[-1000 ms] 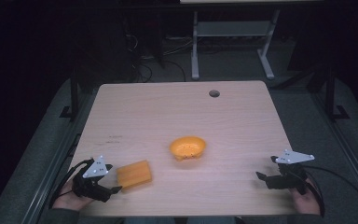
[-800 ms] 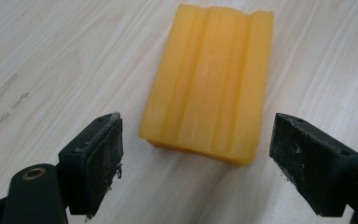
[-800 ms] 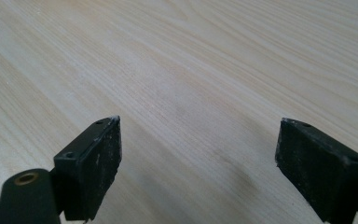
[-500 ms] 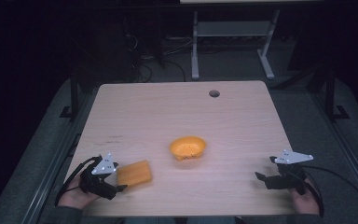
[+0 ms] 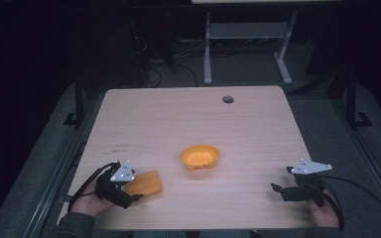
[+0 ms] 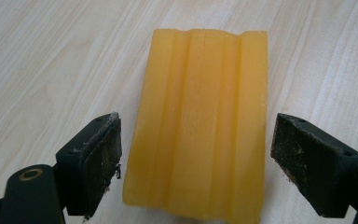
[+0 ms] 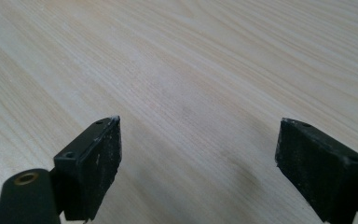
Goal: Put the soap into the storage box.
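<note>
An orange ridged block lies flat on the wooden table near its front left. My left gripper is open, its two jaws standing on either side of the block's near end with a gap on each side. An orange bowl sits near the table's middle, right of the block. My right gripper hovers open over bare wood at the front right, nothing between its fingers.
A round cable hole sits near the table's far edge. Beyond the table stands a white metal frame on the dark floor. Cables trail from both grippers toward the front edge.
My left gripper has moved forward and right so its jaws now straddle the block's near end. The block, bowl and right gripper have barely moved.
</note>
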`<state>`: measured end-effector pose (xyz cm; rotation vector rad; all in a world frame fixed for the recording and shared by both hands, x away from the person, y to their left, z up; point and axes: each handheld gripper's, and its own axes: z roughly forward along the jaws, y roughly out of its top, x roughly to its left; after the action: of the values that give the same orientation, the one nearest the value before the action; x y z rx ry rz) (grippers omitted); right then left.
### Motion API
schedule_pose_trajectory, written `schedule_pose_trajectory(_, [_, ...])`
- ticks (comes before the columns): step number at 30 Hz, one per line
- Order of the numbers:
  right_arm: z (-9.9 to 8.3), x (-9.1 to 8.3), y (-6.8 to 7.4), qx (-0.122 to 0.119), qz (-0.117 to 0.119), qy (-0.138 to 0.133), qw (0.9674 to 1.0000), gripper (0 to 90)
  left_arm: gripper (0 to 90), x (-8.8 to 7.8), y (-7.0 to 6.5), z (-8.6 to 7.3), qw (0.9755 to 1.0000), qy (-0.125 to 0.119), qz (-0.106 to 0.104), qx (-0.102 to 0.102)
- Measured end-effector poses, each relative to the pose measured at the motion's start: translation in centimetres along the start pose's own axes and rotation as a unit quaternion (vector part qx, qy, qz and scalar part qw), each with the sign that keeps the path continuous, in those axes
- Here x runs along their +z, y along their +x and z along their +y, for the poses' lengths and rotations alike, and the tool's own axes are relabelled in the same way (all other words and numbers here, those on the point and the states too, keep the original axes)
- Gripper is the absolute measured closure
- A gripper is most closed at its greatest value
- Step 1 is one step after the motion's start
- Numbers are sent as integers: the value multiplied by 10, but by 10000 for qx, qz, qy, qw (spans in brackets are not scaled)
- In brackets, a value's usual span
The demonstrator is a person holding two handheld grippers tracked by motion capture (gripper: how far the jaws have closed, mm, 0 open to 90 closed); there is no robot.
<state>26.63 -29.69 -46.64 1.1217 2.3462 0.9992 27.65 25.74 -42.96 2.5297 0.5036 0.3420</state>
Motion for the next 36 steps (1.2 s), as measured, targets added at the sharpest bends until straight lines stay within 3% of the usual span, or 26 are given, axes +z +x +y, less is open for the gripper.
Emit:
schedule_pose_trajectory(6, [1,0,0,-26,5,0,10000,139,158,10,2,9,9997,202,-54,161])
schedule_pose_trajectory(18, [2,2,1,-80,45,42,9999,139,156,23,5,17,9986,411,-222,246])
schedule_pose_trajectory(25, [2,2,1,-88,36,47,9999,139,159,34,6,18,9967,688,-373,220])
schedule_pose_trajectory(36, [3,4,2,-127,54,89,9999,139,179,34,9,18,9959,724,-538,114])
